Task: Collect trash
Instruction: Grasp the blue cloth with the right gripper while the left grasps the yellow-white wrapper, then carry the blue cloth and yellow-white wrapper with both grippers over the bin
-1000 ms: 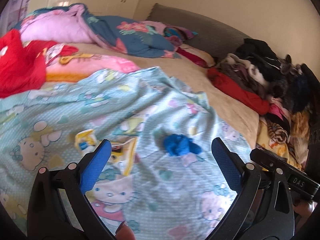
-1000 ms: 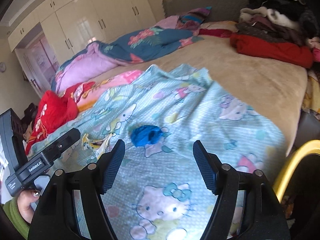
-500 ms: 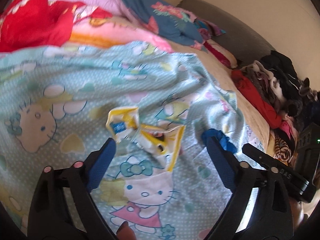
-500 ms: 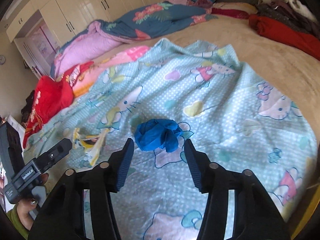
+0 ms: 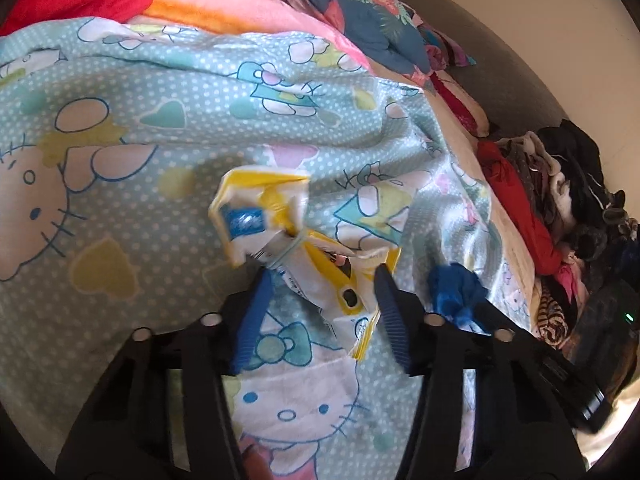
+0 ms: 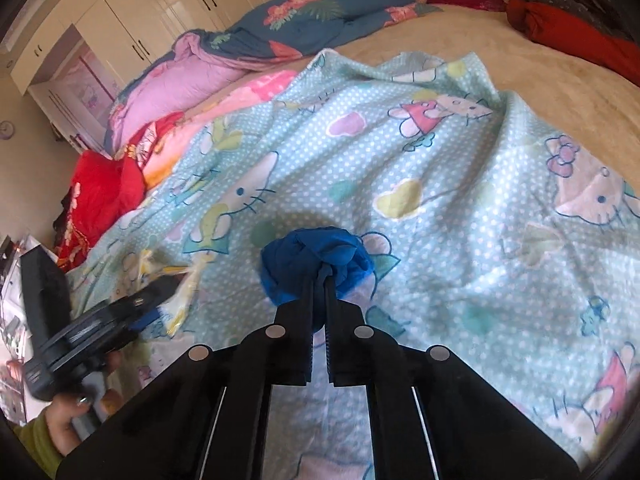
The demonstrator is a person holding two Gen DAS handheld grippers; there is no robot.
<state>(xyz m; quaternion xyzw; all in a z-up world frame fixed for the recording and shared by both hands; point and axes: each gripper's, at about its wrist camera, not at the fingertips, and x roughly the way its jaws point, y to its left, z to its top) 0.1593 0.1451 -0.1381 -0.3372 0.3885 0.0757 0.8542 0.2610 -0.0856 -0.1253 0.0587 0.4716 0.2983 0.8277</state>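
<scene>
A crumpled yellow and white wrapper (image 5: 304, 248) lies on the light blue cartoon-cat blanket (image 5: 120, 184). My left gripper (image 5: 320, 276) is open, its blue fingers on either side of the wrapper's near end. A crumpled blue wad (image 6: 316, 260) lies on the same blanket (image 6: 460, 184). My right gripper (image 6: 323, 272) is shut on the wad's near edge. The wad also shows in the left wrist view (image 5: 456, 292), and the wrapper in the right wrist view (image 6: 184, 280) beside the left gripper (image 6: 148, 308).
A pile of dark and red clothes (image 5: 552, 200) lies along the bed's right side. Pink and floral blue quilts (image 6: 248, 52) and a red cloth (image 6: 100, 196) lie at the far left. White wardrobes (image 6: 168, 12) stand behind the bed.
Both grippers have moved down and forward to the blanket. My left gripper has narrowed around the wrapper. My right gripper has closed on the blue wad.
</scene>
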